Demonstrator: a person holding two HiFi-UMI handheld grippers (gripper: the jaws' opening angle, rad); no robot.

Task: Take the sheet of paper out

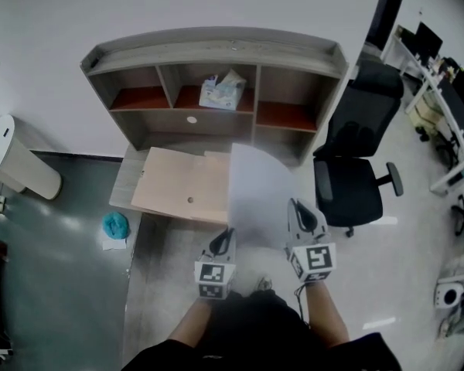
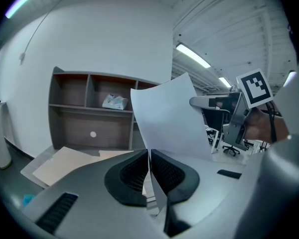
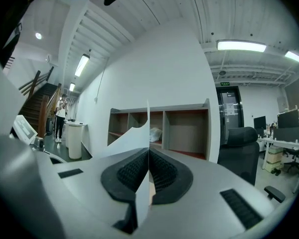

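A white sheet of paper hangs in the air above the desk, held by both grippers at its near edge. My left gripper is shut on the sheet's near left corner, and the paper rises from between its closed pads. My right gripper is shut on the right edge; there the sheet shows edge-on between the pads. A tan folder lies flat on the desk, below and to the left of the sheet.
A grey hutch with shelves stands at the back of the desk, a tissue pack in its middle bay. A black office chair is to the right. A white bin and a teal object are at the left.
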